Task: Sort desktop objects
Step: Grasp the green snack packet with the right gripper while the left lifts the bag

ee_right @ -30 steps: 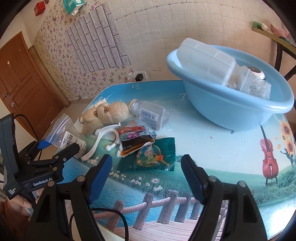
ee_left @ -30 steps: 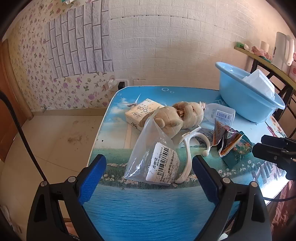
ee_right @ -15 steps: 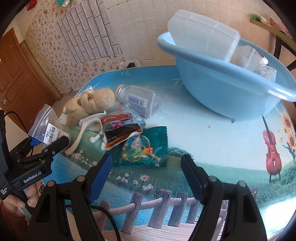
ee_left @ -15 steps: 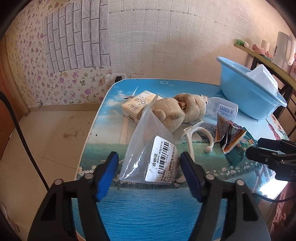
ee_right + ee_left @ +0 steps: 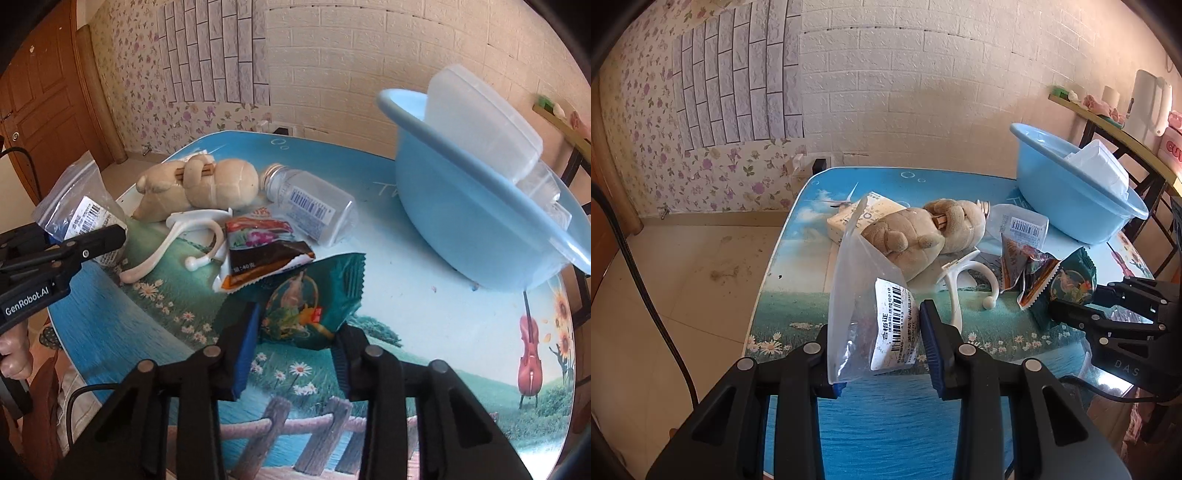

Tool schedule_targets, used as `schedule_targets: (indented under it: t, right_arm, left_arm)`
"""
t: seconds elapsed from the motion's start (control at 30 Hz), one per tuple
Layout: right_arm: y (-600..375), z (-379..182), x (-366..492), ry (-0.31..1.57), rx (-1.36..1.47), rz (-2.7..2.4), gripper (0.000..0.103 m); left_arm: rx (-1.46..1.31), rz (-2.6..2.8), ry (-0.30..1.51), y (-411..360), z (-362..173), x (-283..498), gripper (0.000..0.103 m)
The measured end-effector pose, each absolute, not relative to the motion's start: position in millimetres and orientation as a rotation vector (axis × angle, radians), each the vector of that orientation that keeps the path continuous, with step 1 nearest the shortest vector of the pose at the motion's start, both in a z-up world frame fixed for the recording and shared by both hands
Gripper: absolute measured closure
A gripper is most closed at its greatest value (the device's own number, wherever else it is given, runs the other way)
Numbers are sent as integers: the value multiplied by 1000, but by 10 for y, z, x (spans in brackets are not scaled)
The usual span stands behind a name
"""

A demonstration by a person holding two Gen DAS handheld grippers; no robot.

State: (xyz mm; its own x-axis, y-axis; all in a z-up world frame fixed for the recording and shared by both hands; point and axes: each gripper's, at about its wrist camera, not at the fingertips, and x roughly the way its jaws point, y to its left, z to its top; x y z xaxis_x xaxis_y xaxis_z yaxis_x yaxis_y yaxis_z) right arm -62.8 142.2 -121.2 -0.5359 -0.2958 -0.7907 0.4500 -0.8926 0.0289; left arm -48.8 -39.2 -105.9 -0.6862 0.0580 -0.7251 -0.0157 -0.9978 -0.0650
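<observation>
My left gripper [image 5: 877, 350] is shut on a clear zip bag [image 5: 875, 295] with a barcode label, at the table's near left edge. My right gripper [image 5: 295, 343] is shut on a green snack packet [image 5: 314, 295], whose far end tilts up. The zip bag also shows in the right wrist view [image 5: 79, 206], and the green packet in the left wrist view [image 5: 1071, 284]. A plush bear [image 5: 916, 236], a white hook-shaped piece [image 5: 964, 280], a red-brown snack packet [image 5: 258, 254] and a clear bottle [image 5: 310, 206] lie in a pile mid-table.
A blue basin [image 5: 476, 206] holding clear plastic boxes [image 5: 480, 122] stands at the table's far right. A cream carton [image 5: 857, 218] lies behind the bear. The table [image 5: 443, 325] has a printed landscape top. A shelf [image 5: 1115, 122] stands beyond the basin.
Both grippers moved forward and closed. The left one closed on the zip bag, the right one on the green packet, whose far end has lifted.
</observation>
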Motion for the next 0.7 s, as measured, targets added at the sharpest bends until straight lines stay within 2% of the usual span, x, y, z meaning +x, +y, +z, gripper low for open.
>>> schedule_targets:
  t: [0.03,0.1,0.7]
  right_arm:
    - [1458,-1206,-612,231,1198,-2417,85]
    - [1535,-1192,-612,199,1211,-2414,91]
    - [2009,-868,-298,39,1099,-2469,94]
  left_arm:
    - [-1222,2852,-85,-392,-1042,-479,70]
    - [-1214,2856,-88,-380,-1019,-464,70]
    - [-1163,2833,-25,58,-774,-355,70]
